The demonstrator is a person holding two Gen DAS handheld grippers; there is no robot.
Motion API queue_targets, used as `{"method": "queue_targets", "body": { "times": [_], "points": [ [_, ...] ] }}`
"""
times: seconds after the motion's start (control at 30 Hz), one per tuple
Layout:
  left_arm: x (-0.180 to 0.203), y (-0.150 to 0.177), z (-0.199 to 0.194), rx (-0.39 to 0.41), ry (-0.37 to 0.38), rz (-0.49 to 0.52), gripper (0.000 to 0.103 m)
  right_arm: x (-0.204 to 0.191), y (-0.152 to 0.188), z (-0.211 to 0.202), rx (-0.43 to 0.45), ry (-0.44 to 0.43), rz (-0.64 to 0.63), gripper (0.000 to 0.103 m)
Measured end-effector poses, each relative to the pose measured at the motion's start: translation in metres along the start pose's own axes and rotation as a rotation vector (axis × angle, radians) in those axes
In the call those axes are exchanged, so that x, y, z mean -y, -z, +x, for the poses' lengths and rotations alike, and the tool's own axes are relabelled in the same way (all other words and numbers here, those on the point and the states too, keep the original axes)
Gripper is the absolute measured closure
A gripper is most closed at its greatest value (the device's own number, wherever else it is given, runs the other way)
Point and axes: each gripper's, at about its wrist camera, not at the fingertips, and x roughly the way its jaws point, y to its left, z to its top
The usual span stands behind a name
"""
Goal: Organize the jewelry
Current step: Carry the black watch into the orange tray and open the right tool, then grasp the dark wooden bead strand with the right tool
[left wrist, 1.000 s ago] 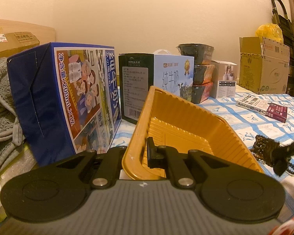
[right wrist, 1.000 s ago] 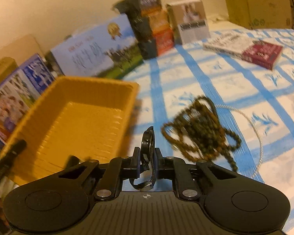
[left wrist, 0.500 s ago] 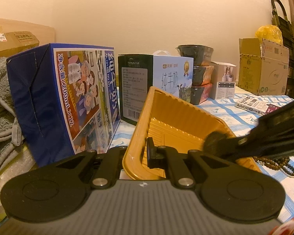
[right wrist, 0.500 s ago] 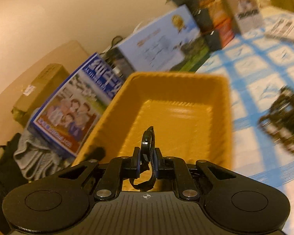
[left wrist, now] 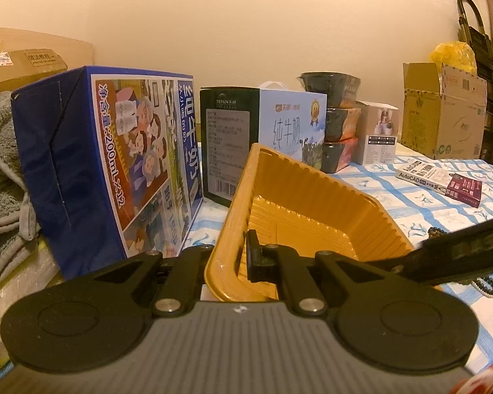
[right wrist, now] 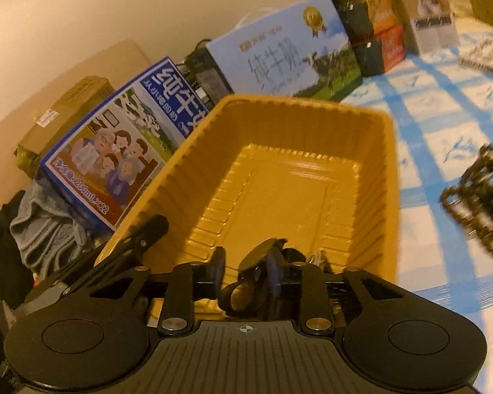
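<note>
A yellow plastic tray (left wrist: 312, 216) stands on the blue checked cloth. My left gripper (left wrist: 233, 256) is shut on the tray's near wall, one finger inside and one outside. In the right wrist view the same tray (right wrist: 279, 177) lies just ahead. My right gripper (right wrist: 245, 267) hangs over the tray's near end and its jaws are opening. A dark wristwatch (right wrist: 261, 254) sits between them, leaning on the right finger with a gap to the left one. A brown bead necklace (right wrist: 476, 203) lies blurred on the cloth to the right of the tray.
Behind the tray stand a blue milk carton box (left wrist: 108, 164), a green and blue milk box (left wrist: 263, 131), stacked bowls (left wrist: 340, 121) and a small white box (left wrist: 379, 134). A cardboard box (left wrist: 443, 121) and books (left wrist: 440, 180) lie at the right. A grey towel (left wrist: 0, 180) is at the left.
My right gripper has swung left from above the beads to over the tray with the watch in it. Its jaws have now parted. The left gripper has stayed on the tray.
</note>
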Motion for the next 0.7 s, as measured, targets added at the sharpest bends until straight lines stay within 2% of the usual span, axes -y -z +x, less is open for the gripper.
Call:
{"method": "queue_targets", "body": {
  "times": [0.17, 0.3, 0.4, 0.57, 0.63, 0.7],
  "points": [
    [0.0, 0.001, 0.001, -0.002, -0.004, 0.003, 0.095, 0.013, 0.0, -0.036, 0.046, 0.061, -0.03, 0.066],
    [0.001, 0.001, 0.001, -0.001, -0.007, 0.006, 0.095, 0.045, 0.001, -0.064, 0.05, 0.184, -0.013, 0.066],
    [0.0, 0.002, 0.002, -0.003, -0.009, 0.005, 0.095, 0.076, 0.002, -0.084, 0.062, 0.291, 0.053, 0.066],
    [0.0, 0.002, 0.002, -0.006, -0.012, 0.01, 0.095, 0.118, 0.0, -0.11, 0.102, 0.409, 0.179, 0.066],
    [0.0, 0.001, 0.003, -0.007, -0.012, 0.01, 0.095, 0.126, 0.0, -0.117, 0.138, 0.422, 0.169, 0.062],
    [0.0, 0.001, 0.003, -0.007, -0.012, 0.011, 0.095, 0.13, -0.002, -0.121, 0.153, 0.44, 0.17, 0.052]
  ]
}}
